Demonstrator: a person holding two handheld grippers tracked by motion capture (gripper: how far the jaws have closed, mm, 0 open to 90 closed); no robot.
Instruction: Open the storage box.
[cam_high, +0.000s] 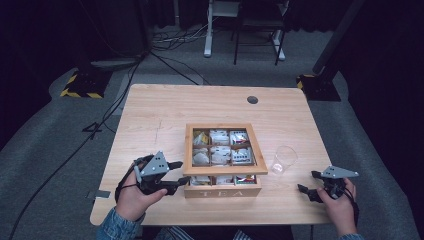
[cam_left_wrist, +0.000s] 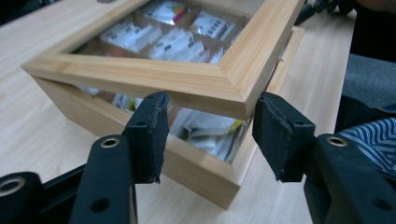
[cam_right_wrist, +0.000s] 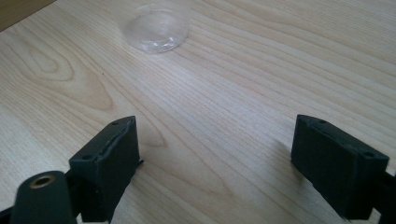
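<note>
A wooden tea box (cam_high: 222, 192) marked TEA stands near the table's front edge. Its glass-paned lid (cam_high: 225, 171) is tilted up at the front, and several tea bags (cam_high: 220, 147) show through the pane. My left gripper (cam_high: 181, 172) is at the box's front left corner. In the left gripper view that gripper (cam_left_wrist: 210, 121) is shut on the corner of the lid (cam_left_wrist: 187, 79), which hangs above the box base (cam_left_wrist: 196, 172). My right gripper (cam_high: 307, 181) rests to the right of the box. Its jaws (cam_right_wrist: 215, 149) are open over bare wood, short of a clear plastic cup (cam_right_wrist: 156, 28).
The clear cup (cam_high: 284, 159) stands just right of the box. The light wooden table (cam_high: 165, 115) has a round cable hole (cam_high: 252, 99) at the back. Beyond the table lie cables, stand bases and a chair on the grey floor.
</note>
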